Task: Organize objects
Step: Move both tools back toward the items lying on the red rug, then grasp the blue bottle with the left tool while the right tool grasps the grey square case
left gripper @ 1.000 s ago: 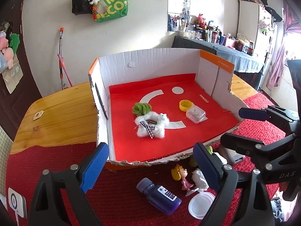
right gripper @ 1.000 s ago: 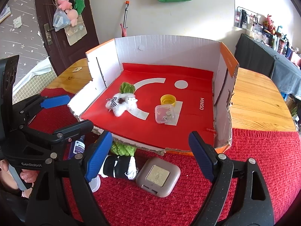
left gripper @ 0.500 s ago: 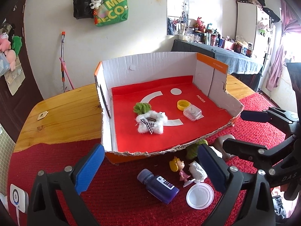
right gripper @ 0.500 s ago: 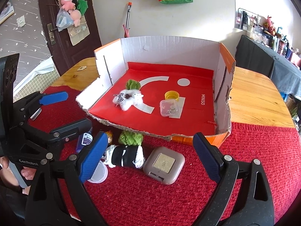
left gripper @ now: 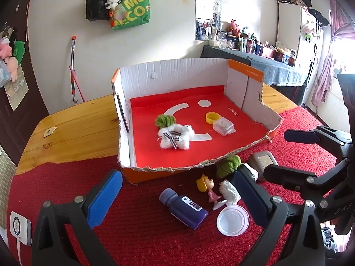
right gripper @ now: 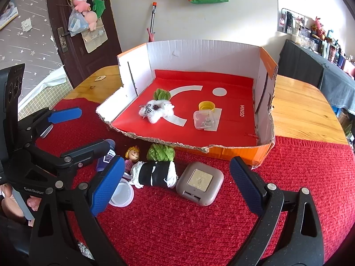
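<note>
An open cardboard box [left gripper: 244, 88] [right gripper: 265, 66] with a red floor holds a white plush toy [left gripper: 175, 136] [right gripper: 158, 110], a yellow cap [left gripper: 212, 118] [right gripper: 206, 106] and a clear plastic case [left gripper: 223, 126] [right gripper: 204, 119]. On the red mat in front lie a purple bottle [left gripper: 183, 208], a small doll [left gripper: 207, 187] [right gripper: 132, 153], a white lid [left gripper: 233, 220] [right gripper: 122, 194], a green yarn ball [left gripper: 228, 165] [right gripper: 160, 153], a black-and-white roll [right gripper: 155, 174] and a grey square case [right gripper: 199, 182]. My left gripper [left gripper: 177, 201] is open above the bottle. My right gripper [right gripper: 177, 187] is open above the roll and grey case.
The box sits on a wooden table [left gripper: 73, 124] partly covered by the red mat [right gripper: 310, 177]. A small white device [left gripper: 21, 228] lies at the mat's left edge. A wall with hanging bags [left gripper: 131, 6] stands behind; a cluttered counter [left gripper: 255, 48] is at the right.
Both grippers have drawn back from the box and risen, so more of the mat and the loose objects in front of the box now shows. Both stay open.
</note>
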The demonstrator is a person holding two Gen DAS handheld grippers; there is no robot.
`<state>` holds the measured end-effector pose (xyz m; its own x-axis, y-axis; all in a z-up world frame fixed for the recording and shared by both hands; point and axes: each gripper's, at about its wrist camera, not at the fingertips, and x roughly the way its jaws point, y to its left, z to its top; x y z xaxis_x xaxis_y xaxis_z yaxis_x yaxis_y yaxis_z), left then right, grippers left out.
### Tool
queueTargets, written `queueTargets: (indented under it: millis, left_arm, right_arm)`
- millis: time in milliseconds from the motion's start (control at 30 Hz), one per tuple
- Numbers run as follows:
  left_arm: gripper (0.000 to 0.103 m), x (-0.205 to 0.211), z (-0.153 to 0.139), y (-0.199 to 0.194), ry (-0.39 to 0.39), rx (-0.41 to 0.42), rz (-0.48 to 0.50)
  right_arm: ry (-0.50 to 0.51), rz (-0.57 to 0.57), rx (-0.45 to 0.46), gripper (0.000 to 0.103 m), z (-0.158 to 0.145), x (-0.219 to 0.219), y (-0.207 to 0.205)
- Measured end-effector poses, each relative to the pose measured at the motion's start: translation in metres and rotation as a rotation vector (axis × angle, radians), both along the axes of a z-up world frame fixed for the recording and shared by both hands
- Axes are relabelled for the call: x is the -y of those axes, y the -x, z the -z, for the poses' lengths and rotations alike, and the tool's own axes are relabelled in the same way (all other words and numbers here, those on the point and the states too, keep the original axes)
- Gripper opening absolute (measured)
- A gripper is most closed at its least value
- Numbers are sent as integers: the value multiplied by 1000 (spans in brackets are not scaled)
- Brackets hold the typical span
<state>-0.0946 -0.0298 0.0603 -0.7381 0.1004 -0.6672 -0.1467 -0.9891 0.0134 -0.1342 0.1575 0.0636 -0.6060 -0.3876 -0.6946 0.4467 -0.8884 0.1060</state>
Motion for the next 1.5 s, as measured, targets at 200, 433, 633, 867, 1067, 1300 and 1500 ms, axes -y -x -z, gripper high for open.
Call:
queueTargets:
  millis: [200, 433, 633, 867, 1067, 1300, 1500]
  left_arm:
    - [103, 2, 5, -3, -8, 16, -3]
    - [103, 4, 12, -4, -1, 29, -16]
    - [103, 6, 17, -6, 10, 35, -14]
    - [103, 12, 24, -7, 11, 54, -21]
    - [103, 14, 31, -8, 14, 70, -21]
    - [103, 15, 38, -9, 26, 90, -13]
    - [103, 17, 42, -7, 41, 111, -5]
  right_arm:
    - [-3, -3, 0, 101, 3, 0, -7]
    - [1, 5, 12, 102, 9, -4, -11]
    - [4, 9, 32, 102, 16, -7, -11]
    - [-7, 18, 47, 102, 23, -9, -10]
    - [-33, 26, 60, 102, 30, -10, -9]
    - [-75, 39, 61, 92, 40, -12, -8]
    - [-81, 61, 85, 78, 48, -18, -2]
